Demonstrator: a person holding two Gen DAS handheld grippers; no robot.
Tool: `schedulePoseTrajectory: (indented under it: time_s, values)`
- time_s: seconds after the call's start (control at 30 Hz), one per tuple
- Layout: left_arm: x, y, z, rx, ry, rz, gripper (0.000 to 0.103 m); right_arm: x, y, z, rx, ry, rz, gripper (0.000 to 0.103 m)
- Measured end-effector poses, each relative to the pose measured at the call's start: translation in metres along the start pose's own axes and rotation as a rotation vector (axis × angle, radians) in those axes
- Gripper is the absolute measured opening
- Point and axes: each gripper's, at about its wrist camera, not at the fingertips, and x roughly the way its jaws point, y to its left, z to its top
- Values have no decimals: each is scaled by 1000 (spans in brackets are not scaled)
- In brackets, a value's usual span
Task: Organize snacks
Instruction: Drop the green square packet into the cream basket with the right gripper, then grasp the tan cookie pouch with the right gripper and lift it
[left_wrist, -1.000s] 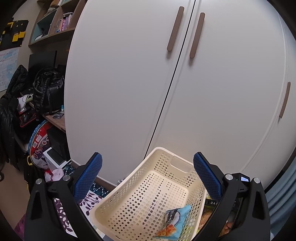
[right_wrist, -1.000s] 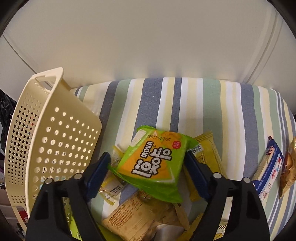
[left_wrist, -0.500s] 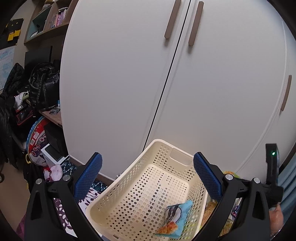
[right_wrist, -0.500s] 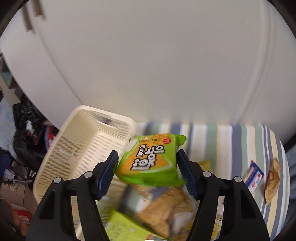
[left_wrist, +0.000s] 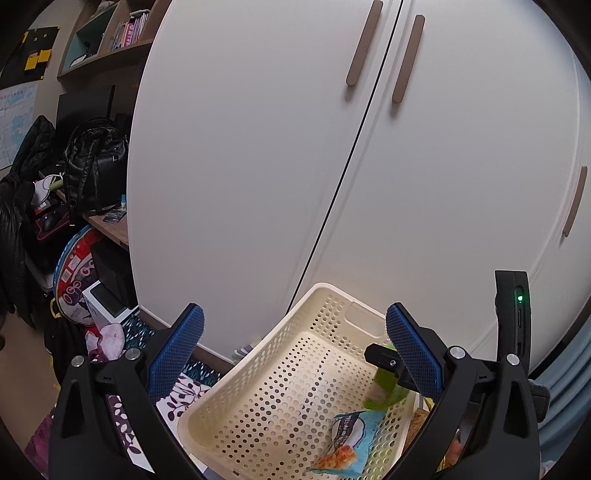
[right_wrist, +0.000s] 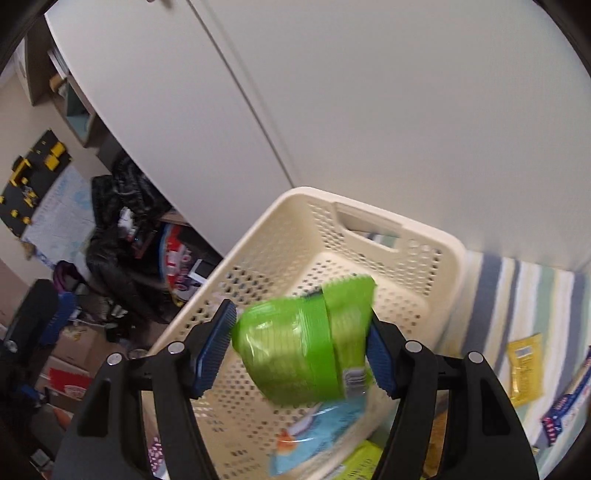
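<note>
A cream perforated basket (left_wrist: 258, 373) (right_wrist: 436, 243) sits on the striped cover in front of white cupboard doors. A light-blue snack packet (left_wrist: 347, 435) (right_wrist: 314, 428) lies in its near corner. My right gripper (right_wrist: 301, 325) hangs over the basket, shut on a green snack packet (right_wrist: 303, 347) that is tilted, motion-blurred and shows its seamed back. In the left wrist view the same green packet (left_wrist: 384, 387) shows above the basket's right side, partly hidden by my finger. My left gripper (left_wrist: 295, 339) is open with nothing between its fingers, just short of the basket.
Loose snacks lie on the striped cover (right_wrist: 517, 291) right of the basket: a yellow packet (right_wrist: 524, 369), a blue-red bar (right_wrist: 565, 406), a yellow-green box (right_wrist: 362, 461). White cupboard doors (left_wrist: 369, 184) stand behind. A black backpack (left_wrist: 96, 158) and clutter fill the left.
My right gripper lifted the green packet off the snack pile and swung left over the basket; the packet has turned its back side up. The left gripper stayed open, shifting slightly.
</note>
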Motion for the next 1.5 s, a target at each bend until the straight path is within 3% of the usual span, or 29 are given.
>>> schedulePoseTrajectory:
  time_s: [0.03, 0.27, 0.37, 0.73, 1.1, 1.5]
  values:
    - [0, 0, 0, -1, -2, 0, 100, 0, 2, 0, 2, -6, 7, 74]
    - [-2, -1, 0, -1, -3, -6, 100, -18, -8, 0, 6, -32, -39, 74]
    - [-3, -3, 0, 9, -6, -11, 100, -24, -14, 0, 32, -43, -2, 82]
    - [-6, -11, -1, 26, -6, -22, 100, -49, -23, -5, 10, -85, -69, 83]
    - [-12, -52, -9, 140, -9, -76, 100, -79, -75, -36, 107, -93, -162, 83]
    - [-13, -95, -23, 225, 17, -170, 100, -150, -166, -76, 244, -157, -364, 83]
